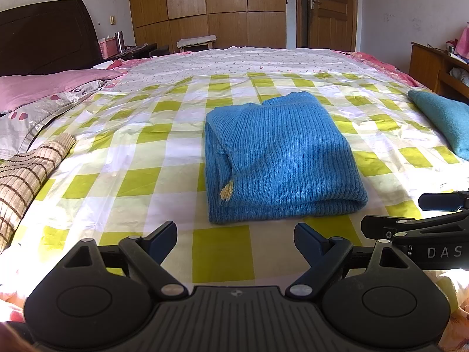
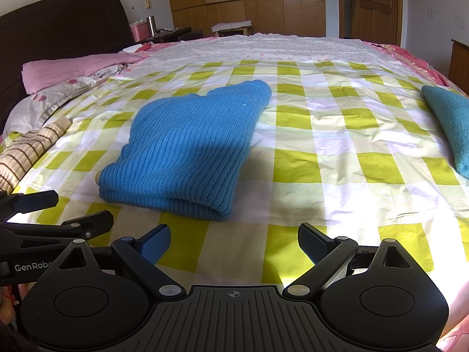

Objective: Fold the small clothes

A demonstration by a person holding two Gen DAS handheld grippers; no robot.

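Black claw (image 1: 236, 242), ribbed blue sweater (image 1: 281, 158).

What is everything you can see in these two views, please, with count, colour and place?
blue knit sweater: one, bright blue, folded, middle of the bed
teal garment: one, teal, right edge of the bed
checked sheet: one, yellow-green and white, spread over the bed
striped cloth: one, beige with brown lines, left edge of the bed
pink pillow: one, pink, by the headboard
headboard: one, dark brown, far left
wardrobe: one, light wood, far wall
door: one, brown wood, right of the wardrobe
pink basket: one, beside the bed head
metal flask: one, silver, next to the basket
left tool: black, open, short of the sweater
right tool: black, open, empty
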